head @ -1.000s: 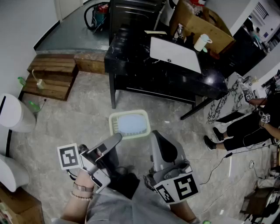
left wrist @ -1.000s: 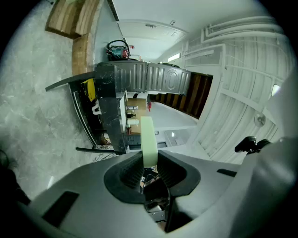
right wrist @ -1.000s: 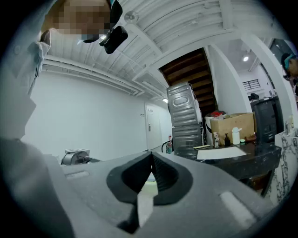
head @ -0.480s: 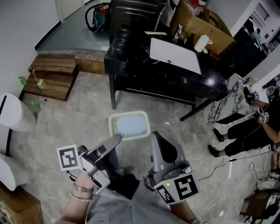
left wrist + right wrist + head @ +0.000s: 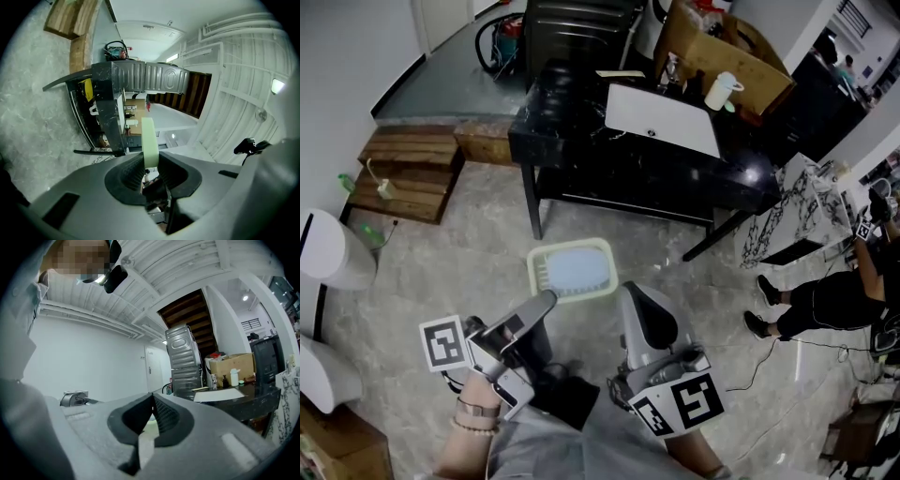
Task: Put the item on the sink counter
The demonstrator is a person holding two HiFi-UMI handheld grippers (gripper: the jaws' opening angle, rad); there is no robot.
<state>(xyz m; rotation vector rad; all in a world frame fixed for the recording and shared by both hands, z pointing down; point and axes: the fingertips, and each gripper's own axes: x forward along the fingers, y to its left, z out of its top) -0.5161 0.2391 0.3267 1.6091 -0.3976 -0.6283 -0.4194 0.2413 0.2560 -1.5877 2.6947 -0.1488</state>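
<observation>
**Black counter ahead, pale green tray carried at the left jaws**

1. Black sink counter (image 5: 581,159): the largest item, standing across the upper part of the head view, well apart from both grippers, with bare stone floor between. It lies straight ahead of the jaws, in the direction both grippers point.

2. White sink basin (image 5: 661,120): set into the counter top, right of centre. The dark top to its left shows bare.

3. Pale green tray (image 5: 572,270): the task's item, off the floor and not yet over the counter. It reaches forward from the grippers toward the counter, near edge at the jaws, far edge leading.

4. Left gripper (image 5: 546,302): the carrying one. Its jaws stand fairly wide and are clamped on the tray's near rim (image 5: 149,140), which stands edge-on between the pads.

5. Right gripper (image 5: 630,292): jaws fully together with nothing between them, just beside the tray's right corner; contact cannot be made out. Judged free to steady the tray at set-down
</observation>
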